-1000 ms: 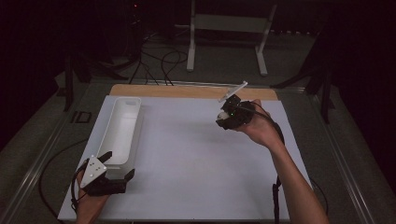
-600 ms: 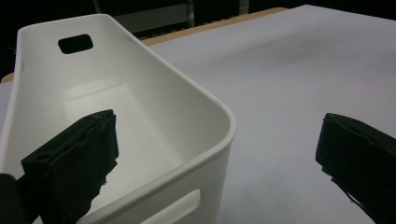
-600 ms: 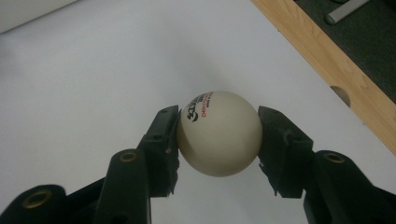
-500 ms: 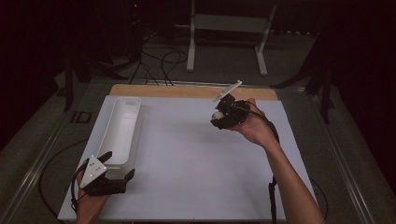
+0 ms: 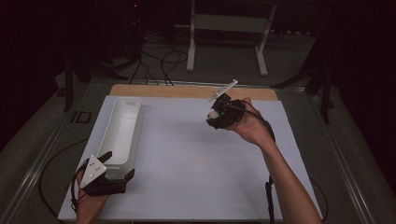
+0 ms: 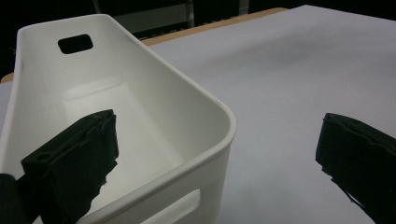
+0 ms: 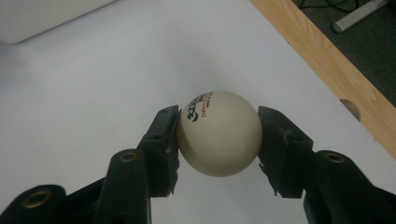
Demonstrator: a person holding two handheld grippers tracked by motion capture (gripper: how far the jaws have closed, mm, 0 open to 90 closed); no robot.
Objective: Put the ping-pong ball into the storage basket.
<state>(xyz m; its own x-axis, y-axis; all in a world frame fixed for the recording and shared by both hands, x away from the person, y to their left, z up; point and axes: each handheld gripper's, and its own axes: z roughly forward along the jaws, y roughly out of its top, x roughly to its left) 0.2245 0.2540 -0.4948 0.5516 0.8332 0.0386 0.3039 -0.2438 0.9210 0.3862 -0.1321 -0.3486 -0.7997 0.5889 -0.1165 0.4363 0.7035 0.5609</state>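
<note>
The right gripper point(image 7: 218, 135) clamps the ball point(image 7: 218, 134); the bin point(image 5: 120, 128) lies leftward, beside the wide-open left gripper point(image 5: 119, 165).

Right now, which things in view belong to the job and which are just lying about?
In the job:
- white ball, clamped in the right gripper
- white bin, its near corner between the open left gripper jaws

Lying about:
- metal stand behind the table
- floor cables
</note>
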